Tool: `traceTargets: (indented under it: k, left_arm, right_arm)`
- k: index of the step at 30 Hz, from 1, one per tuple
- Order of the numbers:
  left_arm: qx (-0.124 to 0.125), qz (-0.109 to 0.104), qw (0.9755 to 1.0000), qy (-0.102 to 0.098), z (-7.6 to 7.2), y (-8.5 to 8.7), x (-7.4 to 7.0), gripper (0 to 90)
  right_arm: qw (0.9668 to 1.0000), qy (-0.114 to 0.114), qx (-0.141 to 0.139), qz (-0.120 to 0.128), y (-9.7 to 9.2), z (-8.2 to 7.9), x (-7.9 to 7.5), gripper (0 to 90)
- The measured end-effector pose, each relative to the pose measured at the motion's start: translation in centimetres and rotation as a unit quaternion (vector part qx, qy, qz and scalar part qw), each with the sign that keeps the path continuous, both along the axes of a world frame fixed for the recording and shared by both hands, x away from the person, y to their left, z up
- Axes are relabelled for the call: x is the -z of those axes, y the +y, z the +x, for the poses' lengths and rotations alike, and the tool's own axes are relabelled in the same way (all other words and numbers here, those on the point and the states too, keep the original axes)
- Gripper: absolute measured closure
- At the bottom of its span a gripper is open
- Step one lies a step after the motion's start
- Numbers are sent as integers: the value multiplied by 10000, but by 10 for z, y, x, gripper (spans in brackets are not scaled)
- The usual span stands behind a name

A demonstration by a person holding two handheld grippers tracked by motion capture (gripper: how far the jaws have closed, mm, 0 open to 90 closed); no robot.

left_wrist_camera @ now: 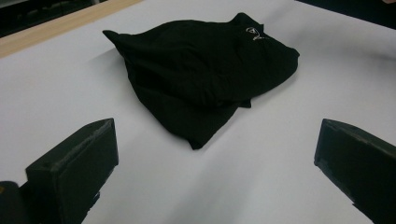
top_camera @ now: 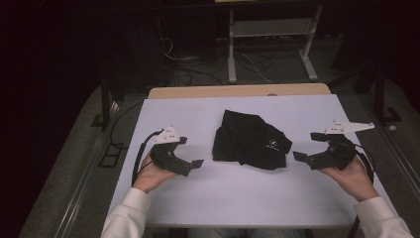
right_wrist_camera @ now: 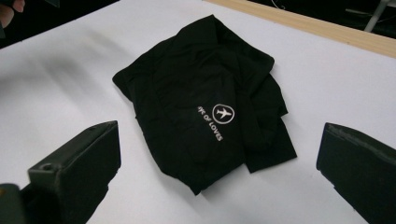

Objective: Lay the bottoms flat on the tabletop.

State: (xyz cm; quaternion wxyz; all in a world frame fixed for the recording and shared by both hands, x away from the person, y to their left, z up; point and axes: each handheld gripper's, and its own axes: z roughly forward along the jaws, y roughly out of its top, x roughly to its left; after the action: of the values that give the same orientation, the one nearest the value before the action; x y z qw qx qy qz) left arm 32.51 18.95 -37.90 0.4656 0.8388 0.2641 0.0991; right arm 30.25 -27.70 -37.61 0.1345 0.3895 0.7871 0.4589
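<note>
A black garment [top_camera: 250, 141] lies loosely folded at the middle of the white table [top_camera: 228, 198]. It carries a small white aeroplane logo with lettering [right_wrist_camera: 222, 113]. My left gripper [top_camera: 190, 152] rests to its left, held in a hand, open, with nothing between the jaws. My right gripper [top_camera: 308, 147] sits to its right, also open and apart from the cloth. In the left gripper view the garment [left_wrist_camera: 201, 77] lies ahead of the wide-apart jaws. The right gripper view has the garment [right_wrist_camera: 205, 98] ahead too.
The table's wooden far edge [top_camera: 237, 91] runs behind the white surface. Beyond it, on the dark floor, stand a white metal frame [top_camera: 270, 39] and loose cables [top_camera: 198, 64]. White sleeves [top_camera: 124, 215] come in at the bottom corners.
</note>
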Motion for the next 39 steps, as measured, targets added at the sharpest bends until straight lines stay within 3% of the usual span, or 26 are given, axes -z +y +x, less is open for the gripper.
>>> traceTargets:
  k: [12,20,31,39]
  left_arm:
    - [-36,-129,9999,8,15,-6,9,0]
    - [-156,-432,9989,134,30,-9,24,0]
    - [-115,-442,9988,195,41,-20,41,0]
    - [-117,-338,9990,285,48,-27,54,0]
  right_arm:
    - [9999,132,-41,-18,13,19,12,0]
    - [9997,212,-78,104,20,28,20,0]
    - [9993,320,-35,211,26,36,36,0]
    - [9988,469,-92,75,34,39,51,0]
